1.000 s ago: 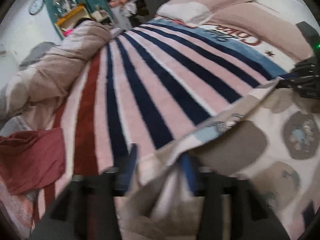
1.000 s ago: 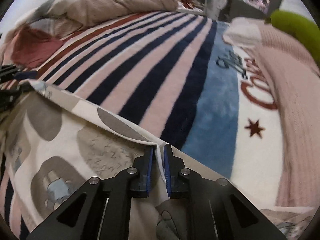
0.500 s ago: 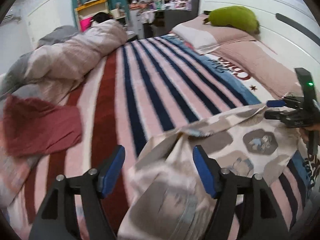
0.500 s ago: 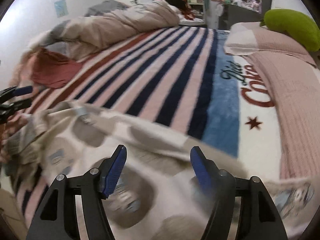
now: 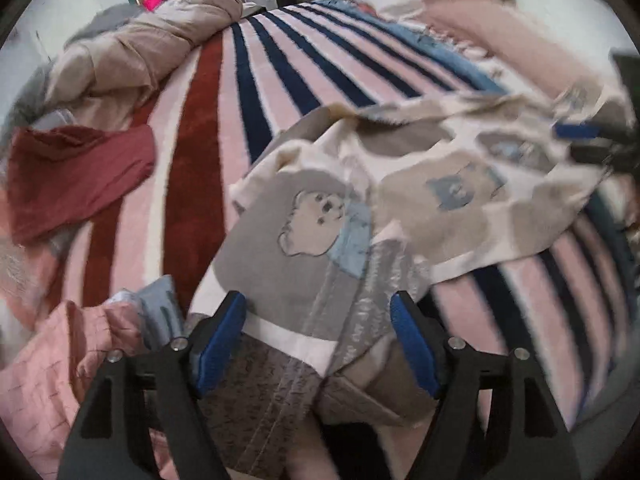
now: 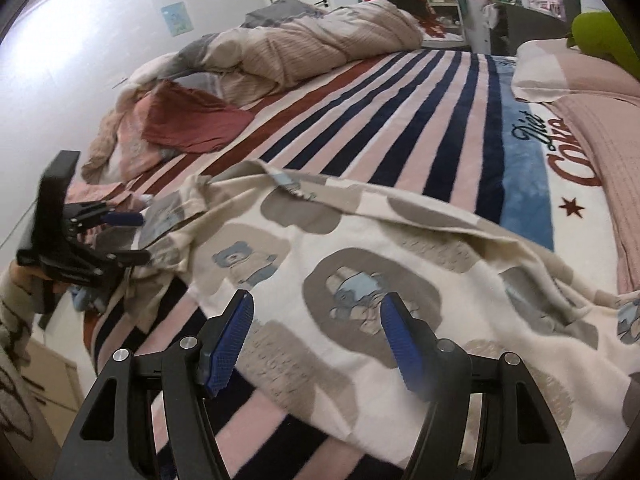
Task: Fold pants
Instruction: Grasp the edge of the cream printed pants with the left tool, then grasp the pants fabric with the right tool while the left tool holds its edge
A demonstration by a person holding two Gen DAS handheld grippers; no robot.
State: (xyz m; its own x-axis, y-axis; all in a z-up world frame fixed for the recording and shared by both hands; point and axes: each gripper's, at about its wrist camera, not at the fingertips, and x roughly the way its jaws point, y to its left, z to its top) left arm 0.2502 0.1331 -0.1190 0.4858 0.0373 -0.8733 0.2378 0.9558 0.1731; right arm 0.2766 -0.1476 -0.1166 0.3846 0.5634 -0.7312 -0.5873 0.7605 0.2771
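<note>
The pants [image 5: 400, 208] are cream with grey patches and small bear prints, and lie spread and rumpled on the striped blanket [image 5: 256, 92]; they also show in the right wrist view [image 6: 360, 264]. My left gripper [image 5: 318, 338] is open, its blue-padded jaws wide apart over the near end of the pants, holding nothing. My right gripper [image 6: 316, 340] is open and empty, low over the pants. The left gripper also shows in the right wrist view [image 6: 116, 236] at the left edge of the pants.
A dark red garment [image 6: 192, 124] and a pink garment [image 5: 52, 364] lie at the blanket's left. A rolled beige duvet [image 6: 304, 48] lies along the far side. Pink pillows [image 6: 580, 76] and a green plush [image 6: 604, 36] sit at the head. The bed's near edge [image 6: 120, 344] drops off.
A second ago both grippers were shut on the pants' edge. Both let go and opened. The pants dropped onto the blanket and both grippers drew back lower over them.
</note>
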